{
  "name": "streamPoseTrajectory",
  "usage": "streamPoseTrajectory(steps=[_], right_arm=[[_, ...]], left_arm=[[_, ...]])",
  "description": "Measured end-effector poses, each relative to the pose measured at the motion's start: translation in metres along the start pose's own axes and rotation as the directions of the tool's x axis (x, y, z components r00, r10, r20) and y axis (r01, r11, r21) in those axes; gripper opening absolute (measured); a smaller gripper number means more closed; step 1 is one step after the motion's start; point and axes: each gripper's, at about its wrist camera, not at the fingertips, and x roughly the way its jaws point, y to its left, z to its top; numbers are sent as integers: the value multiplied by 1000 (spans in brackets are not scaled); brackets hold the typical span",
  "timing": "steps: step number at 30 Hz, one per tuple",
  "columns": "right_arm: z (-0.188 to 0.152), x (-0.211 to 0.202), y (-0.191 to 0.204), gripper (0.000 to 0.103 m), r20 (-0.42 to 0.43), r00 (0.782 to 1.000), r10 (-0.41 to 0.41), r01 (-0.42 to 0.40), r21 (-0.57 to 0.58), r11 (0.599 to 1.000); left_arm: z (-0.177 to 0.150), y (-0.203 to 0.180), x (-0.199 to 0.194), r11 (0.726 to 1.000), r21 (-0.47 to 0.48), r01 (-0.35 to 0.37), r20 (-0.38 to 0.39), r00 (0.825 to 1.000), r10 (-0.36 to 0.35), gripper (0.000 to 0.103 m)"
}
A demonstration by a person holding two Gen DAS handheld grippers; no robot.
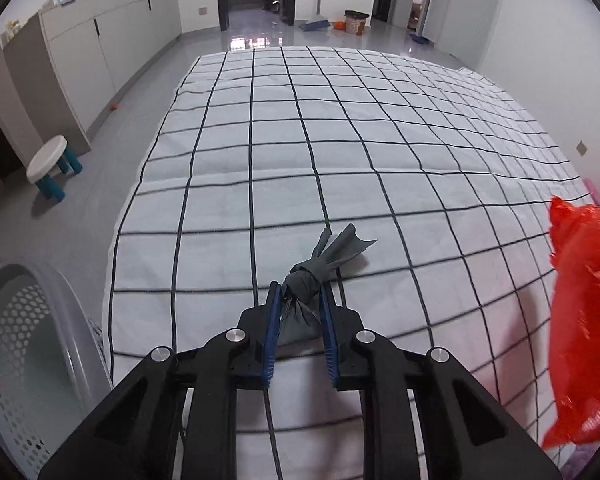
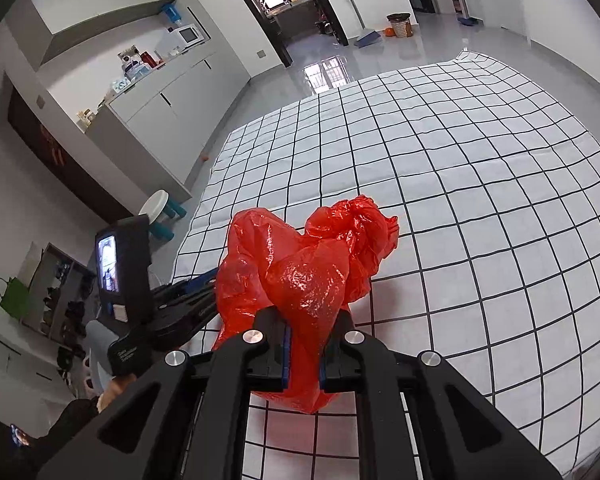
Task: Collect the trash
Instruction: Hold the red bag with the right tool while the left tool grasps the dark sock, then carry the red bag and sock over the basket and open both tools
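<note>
My left gripper (image 1: 300,292) is shut on a small grey knotted bag (image 1: 306,284) and holds it just above the near edge of the bed (image 1: 300,140), which has a white cover with a black grid. My right gripper (image 2: 303,316) is shut on a crumpled red plastic bag (image 2: 308,264) above the same bed (image 2: 480,200). The red bag also shows at the right edge of the left wrist view (image 1: 584,312). The left gripper's body (image 2: 140,280) shows to the left in the right wrist view.
A pale perforated laundry basket (image 1: 32,360) stands on the floor at the bed's near left corner. A white stool with teal legs (image 1: 50,168) stands by the grey cabinets (image 1: 100,52). A wicker bin (image 1: 356,22) and a blue dustpan (image 1: 314,24) stand far off.
</note>
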Motion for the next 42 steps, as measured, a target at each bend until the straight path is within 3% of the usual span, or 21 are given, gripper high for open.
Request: streamPoseTrajectory(steps=[8,14,23,30,36,42], right_arm=[[-1,5,7,9,-17,1000,-14,14,-21,1000],[-5,5,34,9,-19,1000,5,-6,-70,997],[-18,10,117,9,-50,993,103,-110,-190,975],[-28,47,191,9,-143,977,160,-196,-288,937],[-34,74,240,9,-205,963,177,-242,-358,902],[-44,105,276,9,-258,951,172,-271,-418,867]], left_arm=[[-23,7,-40,999,-15,-28,36,999,29,18],[-37,30,-85,997,-35,-67,80,994,70,18],[-59,88,-142,982,-116,-151,126,978,165,18],[-78,147,-180,951,-213,-225,143,955,258,18],[-92,187,-189,920,-273,-282,113,940,322,18],[-100,211,-178,901,-304,-309,68,936,344,19]])
